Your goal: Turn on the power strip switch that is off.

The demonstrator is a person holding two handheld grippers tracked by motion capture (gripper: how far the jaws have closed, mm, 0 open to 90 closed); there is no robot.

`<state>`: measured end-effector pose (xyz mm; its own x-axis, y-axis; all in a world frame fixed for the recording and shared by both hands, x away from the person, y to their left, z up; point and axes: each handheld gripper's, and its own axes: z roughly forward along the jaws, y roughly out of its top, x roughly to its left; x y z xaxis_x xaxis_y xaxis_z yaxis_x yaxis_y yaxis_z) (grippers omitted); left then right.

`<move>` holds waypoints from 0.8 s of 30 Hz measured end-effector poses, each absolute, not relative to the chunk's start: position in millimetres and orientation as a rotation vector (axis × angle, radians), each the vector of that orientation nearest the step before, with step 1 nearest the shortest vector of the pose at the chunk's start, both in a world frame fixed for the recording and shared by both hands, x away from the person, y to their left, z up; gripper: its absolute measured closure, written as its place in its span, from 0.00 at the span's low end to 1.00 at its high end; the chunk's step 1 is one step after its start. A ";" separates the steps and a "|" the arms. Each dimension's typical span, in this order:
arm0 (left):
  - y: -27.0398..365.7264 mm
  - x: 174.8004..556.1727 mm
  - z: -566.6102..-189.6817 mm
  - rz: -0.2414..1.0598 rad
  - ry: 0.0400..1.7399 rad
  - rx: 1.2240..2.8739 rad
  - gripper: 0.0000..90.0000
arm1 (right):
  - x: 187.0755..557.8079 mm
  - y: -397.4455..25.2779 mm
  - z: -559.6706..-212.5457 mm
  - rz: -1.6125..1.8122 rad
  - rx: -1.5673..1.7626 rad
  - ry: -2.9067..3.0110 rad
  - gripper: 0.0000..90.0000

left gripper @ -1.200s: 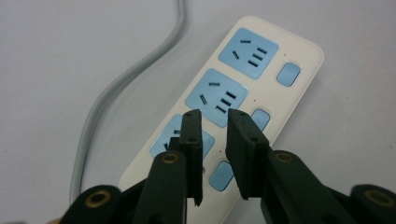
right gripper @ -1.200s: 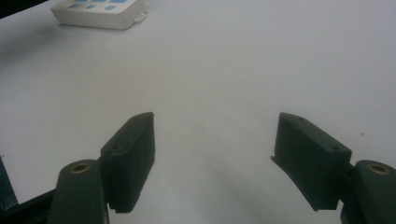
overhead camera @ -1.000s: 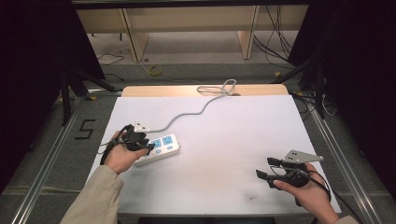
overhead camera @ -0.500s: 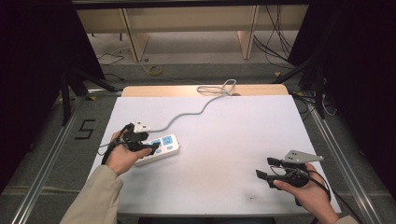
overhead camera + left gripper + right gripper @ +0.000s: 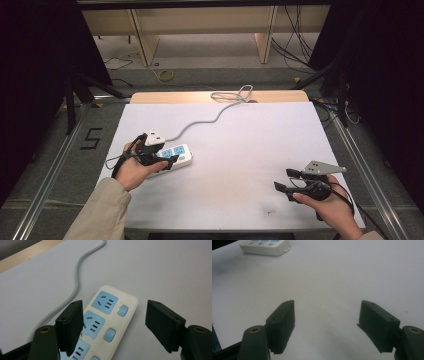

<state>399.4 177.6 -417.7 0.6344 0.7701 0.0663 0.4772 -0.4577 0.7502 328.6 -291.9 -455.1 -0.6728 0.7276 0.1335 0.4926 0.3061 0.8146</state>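
A white power strip point(image 5: 176, 155) with blue sockets and blue switches lies at the left of the white table top point(image 5: 250, 145). Its grey cable point(image 5: 210, 120) snakes away to the back edge. My left gripper point(image 5: 166, 160) hovers low over the strip, jaws open. In the left gripper view the strip point(image 5: 110, 315) lies straight below the gap of the left gripper point(image 5: 115, 327), untouched, with the cable point(image 5: 75, 287) running off behind. My right gripper point(image 5: 284, 180) stands open near the front right, empty. In the right gripper view the right gripper point(image 5: 327, 325) is over bare table, and the strip's end point(image 5: 265, 246) shows far off.
The cable ends in a loose coil point(image 5: 235, 95) on the wooden strip point(image 5: 175, 97) along the table's back edge. Metal rails flank the table on both sides. A "5" mark point(image 5: 91, 138) is on the floor at the left.
My left gripper has crept a little to the right, farther over the power strip. The right gripper and the strip have stayed where they were.
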 end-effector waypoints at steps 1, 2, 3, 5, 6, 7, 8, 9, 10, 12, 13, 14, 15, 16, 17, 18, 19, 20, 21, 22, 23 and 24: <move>176.4 398.3 -417.1 0.523 0.960 2.134 0.32 | 328.6 -291.9 -455.1 1.301 1.111 2.315 0.33; 175.2 397.0 -416.6 0.519 0.954 2.126 0.32 | 328.5 -292.0 -455.0 1.301 1.111 2.314 0.33; 174.2 395.7 -416.1 0.513 0.947 2.120 0.31 | 328.5 -292.0 -455.0 1.301 1.112 2.314 0.33; 172.5 393.3 -415.4 0.516 0.935 2.117 0.30 | 328.5 -292.3 -455.0 1.301 1.113 2.313 0.33; 171.8 392.3 -415.3 0.522 0.928 2.118 0.30 | 328.5 -292.3 -455.0 1.301 1.113 2.313 0.33; 171.1 391.2 -415.4 0.522 0.922 2.118 0.30 | 328.5 -292.3 -455.0 1.300 1.113 2.313 0.33; 170.5 390.2 -415.5 0.526 0.916 2.119 0.30 | 328.6 -292.3 -455.1 1.301 1.113 2.314 0.33; 169.5 389.1 -416.3 0.527 0.916 2.109 0.30 | 328.6 -292.3 -455.2 1.299 1.111 2.315 0.33; 169.0 388.0 -416.8 0.528 0.912 2.113 0.30 | 328.7 -292.3 -455.2 1.299 1.109 2.315 0.33; 167.0 385.4 -418.7 0.540 0.904 2.108 0.30 | 328.5 -292.2 -455.1 1.301 1.112 2.313 0.33; 166.0 384.1 -419.5 0.539 0.896 2.108 0.30 | 328.5 -292.3 -455.1 1.300 1.112 2.314 0.33; 164.8 382.8 -420.2 0.536 0.890 2.107 0.30 | 328.6 -292.4 -455.1 1.300 1.112 2.314 0.33; 163.8 381.4 -420.7 0.537 0.881 2.110 0.29 | 328.6 -292.5 -455.1 1.300 1.112 2.314 0.33; 162.7 380.0 -421.0 0.536 0.875 2.113 0.29 | 328.8 -292.5 -455.2 1.300 1.110 2.313 0.33; 161.7 378.6 -421.5 0.532 0.871 2.114 0.28 | 328.7 -292.4 -455.1 1.298 1.112 2.315 0.33; 160.9 377.5 -421.8 0.534 0.862 2.118 0.28 | 328.8 -292.4 -455.2 1.297 1.109 2.316 0.33; 159.9 376.5 -422.4 0.536 0.857 2.115 0.28 | 328.8 -292.2 -455.2 1.296 1.108 2.316 0.33; 159.4 375.4 -422.7 0.534 0.853 2.116 0.28 | 328.7 -292.1 -455.1 1.296 1.104 2.316 0.33; 158.7 374.4 -423.2 0.534 0.851 2.111 0.28 | 328.5 -292.1 -454.7 1.294 1.102 2.316 0.33; 158.3 373.5 -423.4 0.533 0.845 2.111 0.27 | 328.3 -292.2 -454.5 1.294 1.101 2.314 0.33; 157.7 372.3 -423.7 0.535 0.845 2.105 0.27 | 328.2 -292.2 -454.4 1.295 1.102 2.312 0.33; 157.4 371.3 -423.8 0.533 0.840 2.106 0.27 | 328.3 -292.2 -454.4 1.295 1.103 2.312 0.33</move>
